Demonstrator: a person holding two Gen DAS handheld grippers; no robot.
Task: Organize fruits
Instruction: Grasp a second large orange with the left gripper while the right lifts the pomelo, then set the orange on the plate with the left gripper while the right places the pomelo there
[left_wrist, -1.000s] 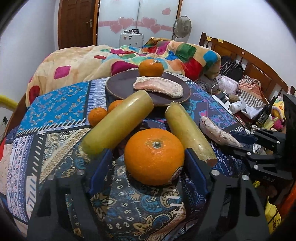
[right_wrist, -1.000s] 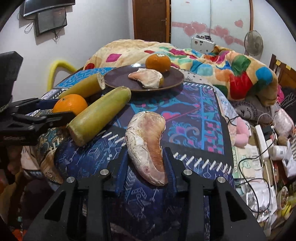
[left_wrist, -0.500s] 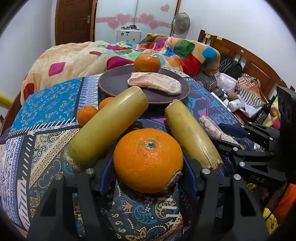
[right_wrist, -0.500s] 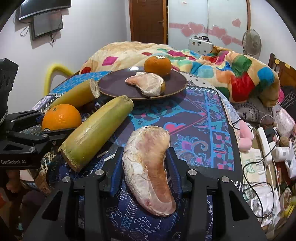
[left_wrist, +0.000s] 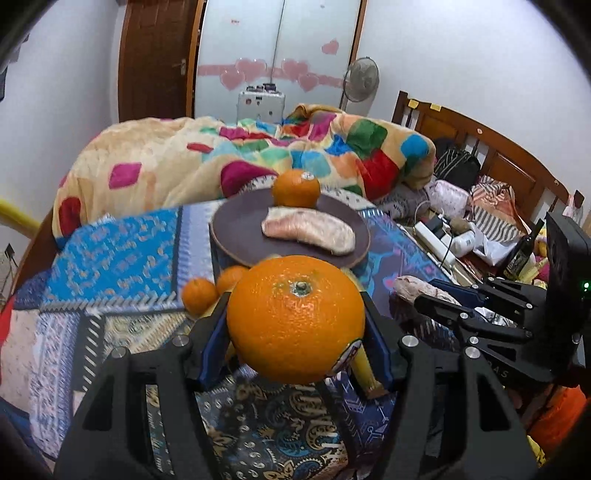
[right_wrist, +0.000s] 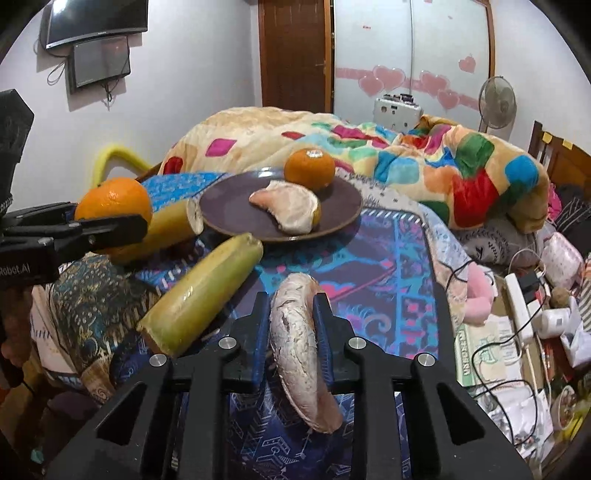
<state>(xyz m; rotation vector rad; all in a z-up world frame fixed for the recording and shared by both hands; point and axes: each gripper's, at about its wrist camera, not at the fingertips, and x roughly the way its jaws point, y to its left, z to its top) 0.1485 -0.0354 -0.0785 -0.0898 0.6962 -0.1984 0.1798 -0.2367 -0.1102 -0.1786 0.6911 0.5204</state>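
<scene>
My left gripper (left_wrist: 295, 325) is shut on a big orange (left_wrist: 295, 319) and holds it above the patterned cloth; it also shows in the right wrist view (right_wrist: 112, 210). My right gripper (right_wrist: 290, 314) is shut on a pale pomelo segment (right_wrist: 299, 347), lifted and turned on edge. A dark round plate (left_wrist: 236, 229) at the back holds an orange (left_wrist: 296, 187) and another pomelo segment (left_wrist: 308, 230). Two yellow-green sugarcane pieces (right_wrist: 201, 299) (right_wrist: 171, 225) lie on the cloth. Two small oranges (left_wrist: 199, 295) sit left of my left gripper.
The patterned cloth (right_wrist: 384, 266) covers a table that drops off at the right to floor clutter with a power strip (right_wrist: 519, 302). A bed with a colourful blanket (right_wrist: 424, 162) lies behind the plate. A dark bottle (left_wrist: 521, 251) stands at the right.
Both grippers closed on their fruit and lifted: the left raised the big orange off the cloth, the right raised the pomelo segment and turned it on edge.
</scene>
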